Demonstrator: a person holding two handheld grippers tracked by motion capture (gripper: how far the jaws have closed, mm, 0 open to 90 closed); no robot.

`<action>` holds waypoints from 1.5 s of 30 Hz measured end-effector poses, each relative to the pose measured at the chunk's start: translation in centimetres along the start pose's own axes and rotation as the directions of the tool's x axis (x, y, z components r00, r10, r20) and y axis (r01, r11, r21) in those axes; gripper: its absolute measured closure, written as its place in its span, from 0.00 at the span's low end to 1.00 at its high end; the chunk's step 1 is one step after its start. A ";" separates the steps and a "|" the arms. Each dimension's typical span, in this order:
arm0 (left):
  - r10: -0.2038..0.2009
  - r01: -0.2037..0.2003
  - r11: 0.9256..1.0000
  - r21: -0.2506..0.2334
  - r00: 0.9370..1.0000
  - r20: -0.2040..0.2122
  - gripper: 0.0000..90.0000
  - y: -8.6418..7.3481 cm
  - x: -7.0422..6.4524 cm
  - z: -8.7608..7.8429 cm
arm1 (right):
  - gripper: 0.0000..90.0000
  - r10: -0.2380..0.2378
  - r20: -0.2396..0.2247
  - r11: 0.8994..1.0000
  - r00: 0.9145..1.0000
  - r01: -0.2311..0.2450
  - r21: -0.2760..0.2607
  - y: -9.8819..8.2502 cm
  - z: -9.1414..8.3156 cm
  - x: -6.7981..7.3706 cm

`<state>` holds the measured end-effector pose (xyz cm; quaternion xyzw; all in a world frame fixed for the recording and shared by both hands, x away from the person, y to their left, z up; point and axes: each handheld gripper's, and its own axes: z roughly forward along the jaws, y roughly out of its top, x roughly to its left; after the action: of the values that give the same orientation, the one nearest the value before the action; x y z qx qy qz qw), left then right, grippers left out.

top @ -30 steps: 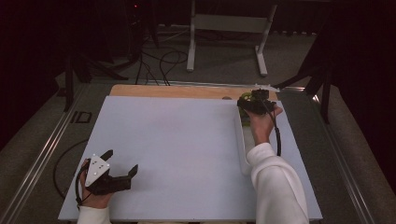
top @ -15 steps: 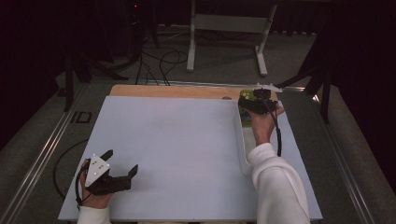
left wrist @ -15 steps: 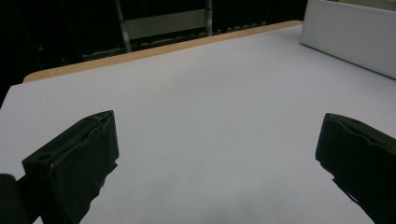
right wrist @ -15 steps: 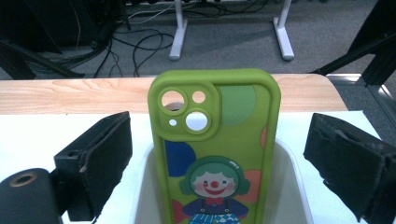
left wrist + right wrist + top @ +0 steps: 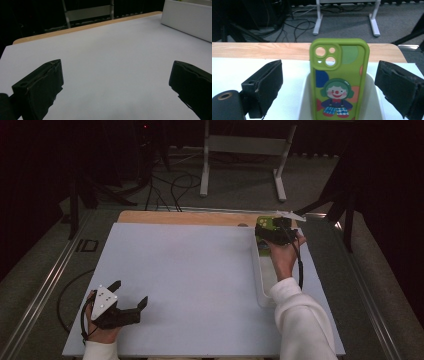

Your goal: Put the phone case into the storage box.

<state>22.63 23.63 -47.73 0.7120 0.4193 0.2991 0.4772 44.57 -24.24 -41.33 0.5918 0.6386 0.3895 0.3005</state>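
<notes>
Right gripper (image 5: 329, 85), jaws spread, frames a green clown phone case (image 5: 339, 77) (light, rubbery, best pinched across its edges) in the white tray (image 5: 260, 285).

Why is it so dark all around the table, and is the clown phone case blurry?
High view: the light falls on the white table, while the room behind stays nearly black. Right gripper view: the green phone case looks fairly sharp between the right claw jaws, which are soft at the edges. Left gripper view: the left claw jaws are dark, close and a bit fuzzy.
</notes>
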 end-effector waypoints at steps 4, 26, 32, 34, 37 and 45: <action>0.000 0.000 1.000 -0.001 1.000 0.002 0.00 0.0 0.0 0.0 | 0.09 -0.006 -0.039 1.000 0.999 0.006 -0.008 0.0 -0.8 0.1; 0.001 -0.001 1.000 0.002 1.000 0.009 0.00 0.1 -0.1 0.1 | 0.09 -0.107 -0.252 0.993 0.962 0.094 -0.066 -3.1 -6.0 1.8; 0.001 -0.001 1.000 -0.001 1.000 0.010 0.00 0.1 -0.1 0.1 | 0.09 -0.130 -0.290 0.991 0.948 0.112 -0.077 -4.4 -7.7 1.8; -0.002 0.002 1.000 -0.003 1.000 0.010 0.00 0.1 -0.1 0.1 | 0.09 -0.146 -0.302 0.988 0.942 0.126 -0.084 -5.0 -8.3 1.9; -0.006 0.006 1.000 -0.004 1.000 0.011 0.00 0.2 0.0 0.0 | 0.09 -0.185 -0.297 0.981 0.937 0.161 -0.104 -5.9 -9.1 2.2; 0.000 0.000 1.000 -0.008 1.000 0.013 0.00 0.2 -0.1 -0.1 | 0.09 -0.204 -0.309 0.975 0.929 0.165 -0.147 -7.8 -11.1 2.2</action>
<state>22.57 23.59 -47.46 0.7120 0.4150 0.2961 0.4829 30.84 -23.57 -42.10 0.4385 0.7075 0.4883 0.2621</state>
